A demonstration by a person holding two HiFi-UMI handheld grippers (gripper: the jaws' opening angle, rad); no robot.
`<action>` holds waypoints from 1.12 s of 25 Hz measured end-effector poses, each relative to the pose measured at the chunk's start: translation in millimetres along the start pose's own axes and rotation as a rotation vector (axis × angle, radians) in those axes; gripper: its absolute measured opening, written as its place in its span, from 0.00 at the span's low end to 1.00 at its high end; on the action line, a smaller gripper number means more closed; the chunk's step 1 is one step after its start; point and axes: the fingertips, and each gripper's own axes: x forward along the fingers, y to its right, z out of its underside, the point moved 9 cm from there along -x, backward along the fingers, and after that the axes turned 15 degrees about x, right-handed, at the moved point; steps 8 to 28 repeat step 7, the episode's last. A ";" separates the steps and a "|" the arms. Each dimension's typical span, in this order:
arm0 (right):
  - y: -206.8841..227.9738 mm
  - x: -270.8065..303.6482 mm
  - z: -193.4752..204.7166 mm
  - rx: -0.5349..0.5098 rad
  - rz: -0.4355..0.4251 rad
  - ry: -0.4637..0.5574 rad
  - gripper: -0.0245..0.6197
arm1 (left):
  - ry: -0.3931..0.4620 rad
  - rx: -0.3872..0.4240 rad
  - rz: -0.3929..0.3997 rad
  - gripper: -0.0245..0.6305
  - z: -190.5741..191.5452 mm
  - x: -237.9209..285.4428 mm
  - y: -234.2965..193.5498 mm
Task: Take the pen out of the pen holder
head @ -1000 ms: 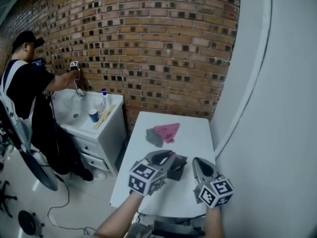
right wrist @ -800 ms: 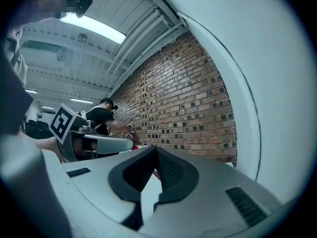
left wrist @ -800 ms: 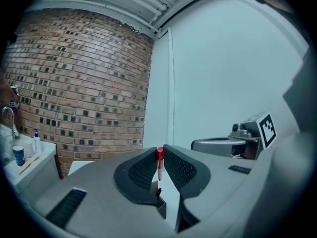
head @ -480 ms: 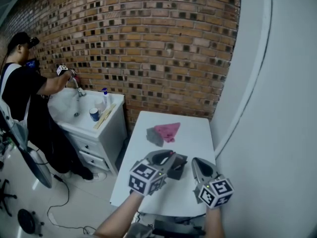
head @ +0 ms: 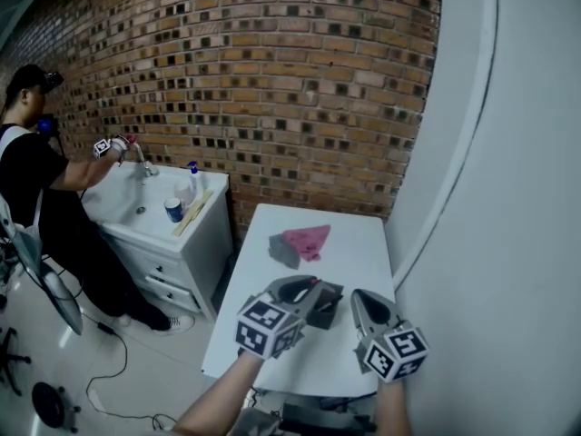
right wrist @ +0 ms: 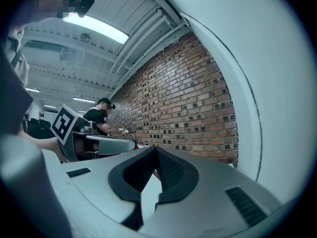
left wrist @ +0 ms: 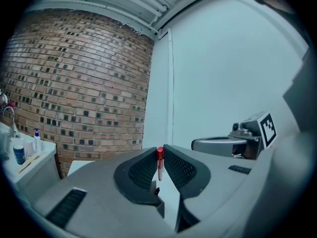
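Observation:
My left gripper [head: 311,286] hovers level over the near part of the white table [head: 356,239], shut on a slim white pen with a red cap [left wrist: 160,155]. The pen stands upright between the jaw tips, and the jaws hide its lower end. The black pen holder [head: 327,303] sits just under and beside those tips. My right gripper [head: 359,298] hangs to the right of the holder, its jaws closed together with nothing in them [right wrist: 155,149]. It also shows at the right in the left gripper view [left wrist: 194,144].
A pink cloth [head: 307,240] and a grey cloth [head: 282,250] lie at the table's middle. A white wall [head: 490,198] borders the table on the right, a brick wall [head: 290,80] behind. A sink cabinet [head: 177,230] stands to the left, where a person [head: 41,189] works.
Both grippers and the pen have stayed put. The person at the sink has pulled their arm and hand-held gripper back to the left.

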 end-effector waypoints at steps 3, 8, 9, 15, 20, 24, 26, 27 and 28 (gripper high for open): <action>0.2 0.2 2.3 0.000 -0.007 0.002 0.04 | 0.001 -0.003 -0.001 0.11 0.8 -1.7 0.0; -0.6 0.6 4.9 0.001 -0.008 0.004 0.04 | 0.002 -0.004 -0.001 0.11 3.1 -3.6 0.1; -0.6 0.6 4.9 0.001 -0.008 0.004 0.04 | 0.002 -0.004 -0.001 0.11 3.1 -3.6 0.1; -0.6 0.6 4.9 0.001 -0.008 0.004 0.04 | 0.002 -0.004 -0.001 0.11 3.1 -3.6 0.1; -0.6 0.6 4.9 0.001 -0.008 0.004 0.04 | 0.002 -0.004 -0.001 0.11 3.1 -3.6 0.1; -0.6 0.6 4.9 0.001 -0.008 0.004 0.04 | 0.002 -0.004 -0.001 0.11 3.1 -3.6 0.1; -0.6 0.6 4.9 0.001 -0.008 0.004 0.04 | 0.002 -0.004 -0.001 0.11 3.1 -3.6 0.1; -0.6 0.6 4.9 0.001 -0.008 0.004 0.04 | 0.002 -0.004 -0.001 0.11 3.1 -3.6 0.1; -0.6 0.6 4.9 0.001 -0.008 0.004 0.04 | 0.002 -0.004 -0.001 0.11 3.1 -3.6 0.1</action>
